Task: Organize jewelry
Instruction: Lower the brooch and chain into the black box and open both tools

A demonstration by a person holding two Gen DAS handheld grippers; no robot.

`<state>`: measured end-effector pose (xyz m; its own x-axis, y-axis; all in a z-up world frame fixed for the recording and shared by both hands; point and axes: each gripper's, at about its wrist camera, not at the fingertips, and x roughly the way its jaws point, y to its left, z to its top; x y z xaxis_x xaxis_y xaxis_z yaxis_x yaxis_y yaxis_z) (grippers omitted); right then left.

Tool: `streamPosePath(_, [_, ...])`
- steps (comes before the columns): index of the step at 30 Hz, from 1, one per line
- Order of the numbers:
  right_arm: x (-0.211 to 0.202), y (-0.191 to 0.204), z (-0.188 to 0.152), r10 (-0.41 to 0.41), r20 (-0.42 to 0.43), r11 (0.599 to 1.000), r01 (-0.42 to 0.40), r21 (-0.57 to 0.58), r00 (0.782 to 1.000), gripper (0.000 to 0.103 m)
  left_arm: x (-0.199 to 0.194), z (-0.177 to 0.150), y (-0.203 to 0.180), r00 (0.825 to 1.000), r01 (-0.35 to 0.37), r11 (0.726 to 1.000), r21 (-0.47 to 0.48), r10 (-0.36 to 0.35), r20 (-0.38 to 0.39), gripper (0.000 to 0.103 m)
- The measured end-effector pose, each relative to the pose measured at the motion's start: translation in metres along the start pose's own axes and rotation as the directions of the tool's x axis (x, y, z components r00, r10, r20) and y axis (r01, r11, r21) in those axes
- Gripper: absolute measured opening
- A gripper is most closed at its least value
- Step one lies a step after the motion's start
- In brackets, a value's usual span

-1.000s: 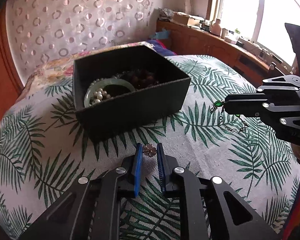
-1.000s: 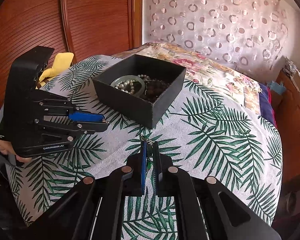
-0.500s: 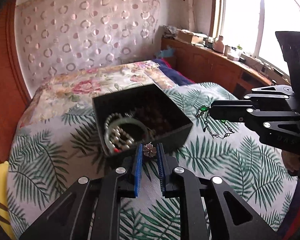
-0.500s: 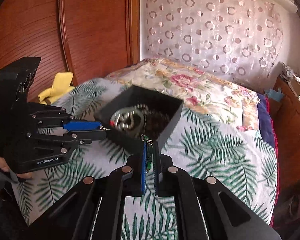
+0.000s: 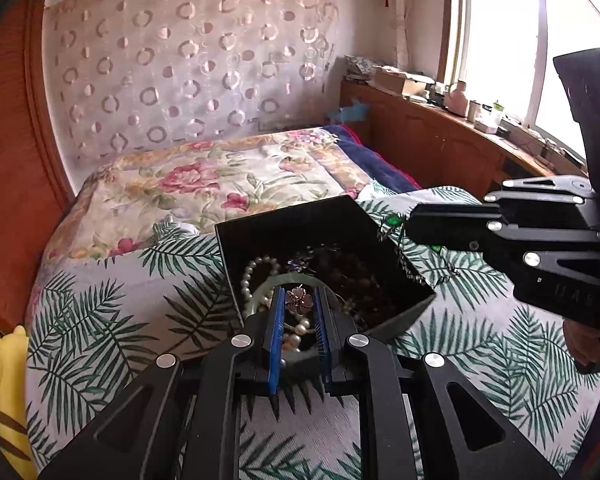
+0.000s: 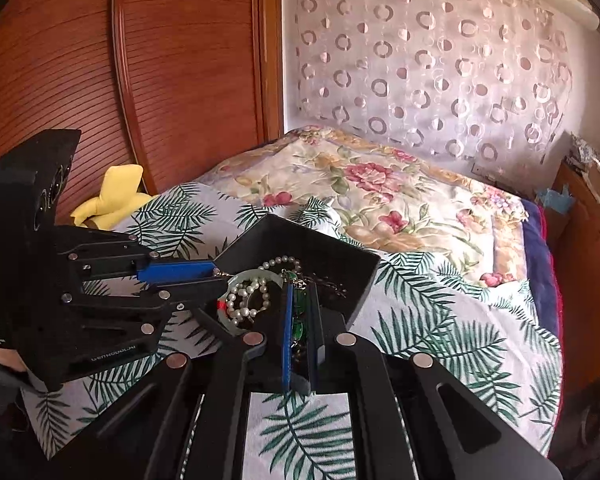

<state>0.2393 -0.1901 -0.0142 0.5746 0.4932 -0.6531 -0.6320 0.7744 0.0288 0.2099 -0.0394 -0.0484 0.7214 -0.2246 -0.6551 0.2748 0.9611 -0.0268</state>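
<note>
While over box point(image 5: 384, 240), L gripper point(image 5: 299, 304) pinches brooch point(image 5: 299, 300).

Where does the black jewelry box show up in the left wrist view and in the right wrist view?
Left wrist: black jewelry box at centre, just beyond the left claw.
Right wrist: box at centre, behind the right claw.
Shared landmark: the pearl strand inside the box.

Readable text is sparse. Left gripper point(image 6: 216, 280): pale lettering on the lower side plate of its body in the right wrist view, looks like "GenRobot.AI", partly blurred. Small white label at its rear edge, too small to read. Right gripper point(image 5: 410, 232): faint embossed characters on its side, illegible.
</note>
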Motion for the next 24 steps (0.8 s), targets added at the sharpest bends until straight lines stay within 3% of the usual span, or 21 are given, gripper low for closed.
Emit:
streamPosePath(4, [0.014,-0.002,-0.003,0.02,-0.011,1.0,-0.02,0.021,1.0,0.008,0.006,0.002,0.004,1.0,-0.013,1.0,-0.01,0.013,-0.004,0.014])
streamPosePath(6, [0.018,-0.002,-0.004,0.017,-0.013,1.0,-0.017,0.024,1.0,0.009,0.007,0.002,0.005,1.0,-0.018,1.0,-0.014,0.018,-0.002,0.026])
streamPosePath(7, [0.018,-0.002,-0.004,0.015,-0.011,0.999,-0.015,0.028,1.0,0.009,0.004,0.002,0.006,1.0,-0.024,1.0,-0.018,0.025,0.009,0.037])
streamPosePath(11, [0.016,-0.001,-0.005,0.017,0.003,0.999,-0.017,0.042,1.0,0.01,-0.006,-0.001,0.005,0.999,-0.044,0.999,-0.02,0.045,0.027,0.047])
streamPosePath(12, [0.014,0.0,-0.006,0.015,0.005,0.999,-0.015,0.041,1.0,0.017,-0.01,-0.002,0.005,0.998,-0.049,0.999,-0.023,0.05,0.032,0.05])
streamPosePath(13, [0.012,0.001,-0.007,0.008,0.01,0.999,-0.008,0.041,1.0,0.032,-0.015,-0.004,0.005,0.998,-0.054,0.998,-0.028,0.055,0.042,0.056])
streamPosePath(14, [0.009,0.002,-0.007,0.003,0.017,0.999,-0.004,0.044,1.0,0.036,-0.02,-0.006,0.005,0.997,-0.057,0.998,-0.034,0.059,0.05,0.063])
streamPosePath(19, [-0.029,0.008,-0.018,-0.029,0.087,0.996,0.021,0.09,0.996,0.038,-0.055,-0.019,0.003,0.992,-0.081,0.995,-0.064,0.086,0.093,0.088])
streamPosePath(24, [-0.077,0.019,-0.037,-0.096,0.175,0.986,0.07,0.148,0.98,0.068,-0.094,-0.032,-0.005,0.984,-0.112,0.991,-0.069,0.12,0.133,0.095])
